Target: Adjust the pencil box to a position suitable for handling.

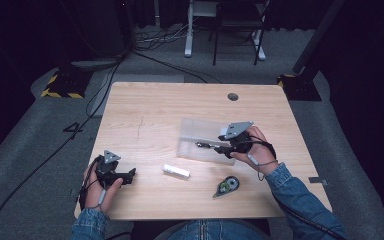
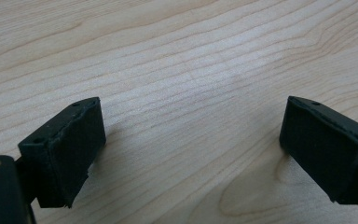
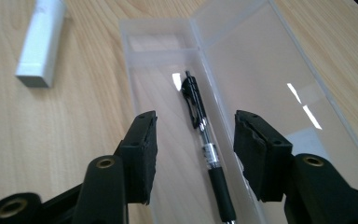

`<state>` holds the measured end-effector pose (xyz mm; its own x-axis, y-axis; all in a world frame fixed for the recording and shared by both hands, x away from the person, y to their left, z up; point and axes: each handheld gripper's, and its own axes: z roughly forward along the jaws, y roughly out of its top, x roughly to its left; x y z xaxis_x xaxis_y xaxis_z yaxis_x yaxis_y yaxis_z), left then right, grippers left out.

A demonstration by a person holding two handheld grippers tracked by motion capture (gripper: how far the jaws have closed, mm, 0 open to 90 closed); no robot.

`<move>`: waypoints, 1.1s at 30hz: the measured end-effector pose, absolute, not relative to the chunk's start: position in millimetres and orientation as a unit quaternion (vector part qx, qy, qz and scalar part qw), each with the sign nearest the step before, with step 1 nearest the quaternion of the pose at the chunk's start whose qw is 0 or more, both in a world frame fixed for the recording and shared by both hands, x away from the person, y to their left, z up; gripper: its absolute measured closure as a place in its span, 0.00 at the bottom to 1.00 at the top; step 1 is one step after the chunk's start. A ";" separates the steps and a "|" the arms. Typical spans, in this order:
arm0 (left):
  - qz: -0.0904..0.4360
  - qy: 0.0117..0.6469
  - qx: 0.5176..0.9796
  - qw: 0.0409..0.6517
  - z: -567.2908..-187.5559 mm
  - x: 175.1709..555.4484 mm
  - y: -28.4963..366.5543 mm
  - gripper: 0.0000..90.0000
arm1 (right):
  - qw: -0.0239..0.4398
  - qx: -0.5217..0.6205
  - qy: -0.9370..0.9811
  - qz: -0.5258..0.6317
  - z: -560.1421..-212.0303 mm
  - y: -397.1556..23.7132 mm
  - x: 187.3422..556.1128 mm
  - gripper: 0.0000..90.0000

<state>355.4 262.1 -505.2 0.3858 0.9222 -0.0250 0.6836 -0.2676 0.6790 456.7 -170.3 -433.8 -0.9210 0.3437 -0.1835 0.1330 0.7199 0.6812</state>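
A clear plastic pencil case [image 1: 195, 131] lies open in the middle of the wooden table [image 1: 145, 105], its lid [image 3: 261, 70] folded flat beside the tray. A black pen [image 3: 200, 121] rests in the tray, also visible in the high view [image 1: 203, 145]. My right gripper [image 3: 196, 140] hovers just over the pen with its jaws apart on either side, pads not touching it; in the high view it sits at the case's right end [image 1: 220, 148]. My left gripper [image 1: 131, 175] rests near the table's front left, its jaws wide apart [image 2: 191, 140] over bare wood.
A white rectangular block [image 1: 176, 171] lies in front of the case, also seen in the right gripper view [image 3: 42, 44]. A correction tape dispenser [image 1: 226, 186] sits near the front edge. A round cable hole [image 1: 233, 96] marks the table's far side.
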 end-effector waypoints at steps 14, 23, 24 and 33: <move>0.192 0.524 0.770 0.309 -505.4 357.1 260.0 0.07 | 0.116 0.108 0.910 0.382 -413.2 -162.9 422.9 0.51; 0.192 0.524 0.770 0.309 -505.4 357.5 259.7 0.06 | 0.084 0.080 0.921 0.371 -408.8 -166.7 402.1 0.44; 0.193 0.524 0.770 0.309 -505.4 357.6 259.7 0.06 | 0.079 0.080 0.923 0.368 -408.9 -167.7 400.2 0.43; 0.192 0.524 0.770 0.309 -505.4 357.6 259.7 0.06 | 0.066 0.071 0.932 0.350 -413.3 -178.3 388.1 0.41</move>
